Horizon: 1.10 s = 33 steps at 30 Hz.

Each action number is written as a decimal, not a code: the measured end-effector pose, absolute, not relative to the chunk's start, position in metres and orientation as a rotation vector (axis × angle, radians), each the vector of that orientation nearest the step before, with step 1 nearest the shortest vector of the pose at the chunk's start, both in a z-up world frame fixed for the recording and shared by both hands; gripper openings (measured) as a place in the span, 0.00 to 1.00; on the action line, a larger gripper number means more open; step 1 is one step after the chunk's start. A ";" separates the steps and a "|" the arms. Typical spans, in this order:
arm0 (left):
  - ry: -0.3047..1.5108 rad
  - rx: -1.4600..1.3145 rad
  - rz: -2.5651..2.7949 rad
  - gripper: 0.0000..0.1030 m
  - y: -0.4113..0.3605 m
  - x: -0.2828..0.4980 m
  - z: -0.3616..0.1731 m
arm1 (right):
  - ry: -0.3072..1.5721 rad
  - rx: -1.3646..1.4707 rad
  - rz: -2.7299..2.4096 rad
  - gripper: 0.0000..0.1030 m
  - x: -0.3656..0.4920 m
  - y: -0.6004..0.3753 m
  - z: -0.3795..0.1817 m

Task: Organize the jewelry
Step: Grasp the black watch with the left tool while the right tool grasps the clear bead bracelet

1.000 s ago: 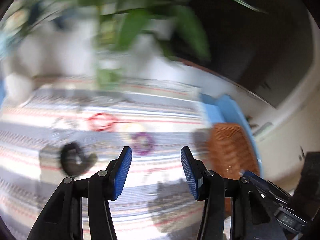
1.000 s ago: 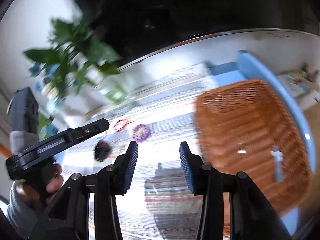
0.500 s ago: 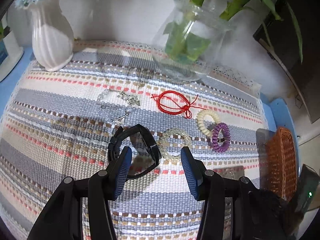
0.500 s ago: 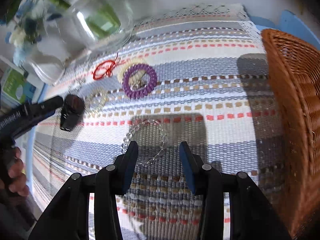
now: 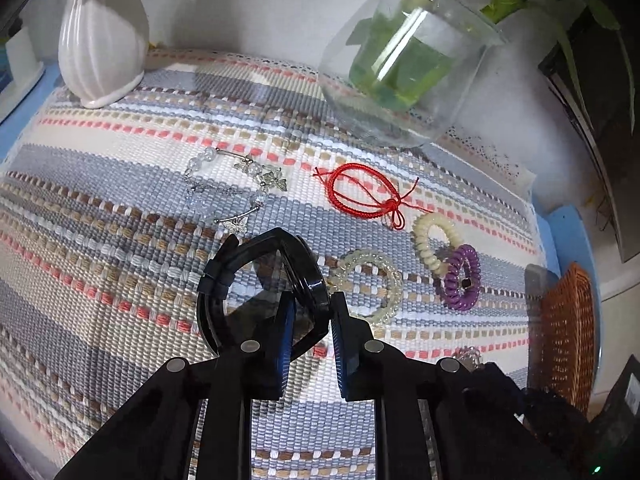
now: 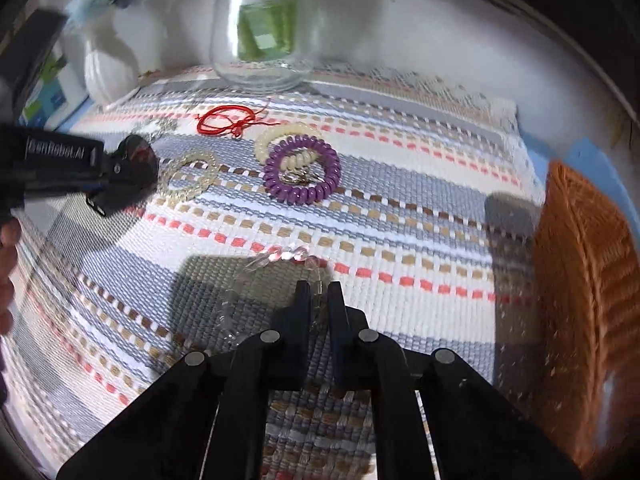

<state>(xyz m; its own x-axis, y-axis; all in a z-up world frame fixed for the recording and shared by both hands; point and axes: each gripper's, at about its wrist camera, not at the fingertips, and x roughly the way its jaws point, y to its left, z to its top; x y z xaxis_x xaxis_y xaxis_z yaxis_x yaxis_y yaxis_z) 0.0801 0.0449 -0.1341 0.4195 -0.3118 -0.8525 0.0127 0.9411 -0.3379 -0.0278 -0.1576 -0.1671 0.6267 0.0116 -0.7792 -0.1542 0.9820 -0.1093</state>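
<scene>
On the striped woven mat (image 5: 120, 264) lies a black wristwatch (image 5: 224, 276). My left gripper (image 5: 312, 312) is closing its jaws, and the blue pads press on the watch's right side. In the right wrist view my right gripper (image 6: 319, 296) is shut on a clear bead bracelet (image 6: 280, 260) that lies on the mat (image 6: 400, 220). A red cord bracelet (image 5: 360, 196), a cream coil tie (image 5: 430, 240), a purple coil tie (image 5: 464, 280), a pale bead bracelet (image 5: 372, 280) and a silver butterfly bracelet (image 5: 240, 188) lie loose. The wicker basket (image 6: 584, 300) stands at the right.
A glass vase with green stems (image 5: 400, 72) and a white ribbed vase (image 5: 100, 40) stand at the mat's back edge. The basket (image 5: 564, 328) sits off the mat's right end on a blue surface. A person's hand (image 6: 6, 248) shows at the left edge.
Both grippers have come down close to the mat. The left jaws have closed in on the black watch. The right jaws have shut on the clear bead bracelet.
</scene>
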 end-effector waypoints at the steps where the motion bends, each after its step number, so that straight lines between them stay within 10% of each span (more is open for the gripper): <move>1: 1.123 -0.311 -0.207 0.17 0.047 0.080 -0.133 | 0.885 -0.190 0.093 0.09 -0.029 -0.156 -0.167; 33: 1.019 -0.197 -0.289 0.15 0.020 0.046 -0.051 | 0.777 0.112 0.065 0.08 -0.042 -0.204 -0.087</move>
<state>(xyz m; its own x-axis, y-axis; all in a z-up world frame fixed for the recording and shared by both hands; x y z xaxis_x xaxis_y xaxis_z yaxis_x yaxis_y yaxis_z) 0.0458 0.0203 -0.0510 0.4916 -0.3274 -0.8070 0.1456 0.9445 -0.2945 -0.0422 -0.2037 -0.0869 0.7114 0.0996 -0.6957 -0.0171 0.9921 0.1245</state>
